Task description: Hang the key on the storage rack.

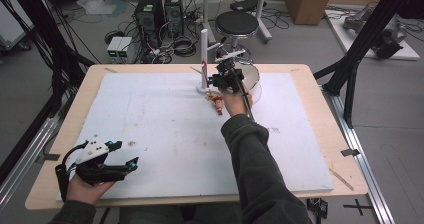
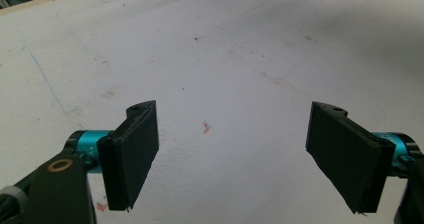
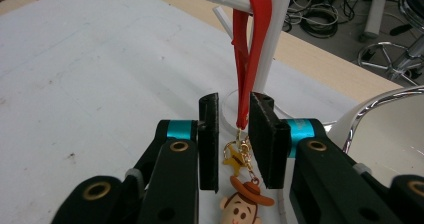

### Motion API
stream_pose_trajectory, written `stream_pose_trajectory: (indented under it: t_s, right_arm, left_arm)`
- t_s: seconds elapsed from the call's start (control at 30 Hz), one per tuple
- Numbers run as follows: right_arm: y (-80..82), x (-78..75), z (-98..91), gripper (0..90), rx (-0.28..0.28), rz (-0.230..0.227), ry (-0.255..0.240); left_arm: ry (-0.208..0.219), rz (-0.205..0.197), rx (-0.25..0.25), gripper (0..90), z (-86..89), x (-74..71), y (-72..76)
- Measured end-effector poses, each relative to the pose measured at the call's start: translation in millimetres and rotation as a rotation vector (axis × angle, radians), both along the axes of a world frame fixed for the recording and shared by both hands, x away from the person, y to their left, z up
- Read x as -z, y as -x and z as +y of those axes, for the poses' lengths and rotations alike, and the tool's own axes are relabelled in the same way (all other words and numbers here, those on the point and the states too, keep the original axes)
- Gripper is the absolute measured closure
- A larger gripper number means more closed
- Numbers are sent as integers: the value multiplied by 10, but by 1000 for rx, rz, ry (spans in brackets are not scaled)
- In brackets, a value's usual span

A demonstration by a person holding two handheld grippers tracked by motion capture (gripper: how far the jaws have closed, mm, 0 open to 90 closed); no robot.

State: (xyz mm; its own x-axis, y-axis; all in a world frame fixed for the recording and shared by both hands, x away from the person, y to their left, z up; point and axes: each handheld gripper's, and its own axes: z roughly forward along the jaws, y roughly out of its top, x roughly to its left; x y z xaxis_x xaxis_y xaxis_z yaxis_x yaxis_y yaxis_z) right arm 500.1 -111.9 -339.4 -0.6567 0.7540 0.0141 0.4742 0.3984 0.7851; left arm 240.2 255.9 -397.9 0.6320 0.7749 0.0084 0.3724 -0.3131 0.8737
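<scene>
Right tool (image 3: 234, 139): we see its jaws narrow but parted, the red strap (image 3: 250, 49) hanging between them; the pads don't seem to press on it (a thin gap shows on each side).
Keychain: our strap loops over a peg of the white stand (image 1: 204, 59) near the desk's far edge; a gold clasp (image 3: 239, 154) and a small cowboy-hat figure (image 3: 244, 204) dangle below the jaws.
Left tool (image 2: 232, 154): jaws wide apart, nothing between them, held low over the white board (image 1: 165, 134) at the desk's near left corner.
Bowl (image 3: 395, 129): white with a metal rim, just beside the stand, toward the desk's right edge.
Desk (image 1: 320, 114): wooden, carrying the board.
</scene>
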Motion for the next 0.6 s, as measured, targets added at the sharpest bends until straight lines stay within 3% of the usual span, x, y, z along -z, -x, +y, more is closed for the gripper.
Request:
stream_pose_trajectory:
  t_s: [0.33, 0.6]
  right_arm:
    - [100, 24, -227, 650, -49, 29, -118]
    - [213, 36, -407, 594, -63, 31, -158]
  left_arm:
    - [1, -1, -5, 217, -5, 2, -11]
    - [1, -1, -4, 217, -5, 8, 0]
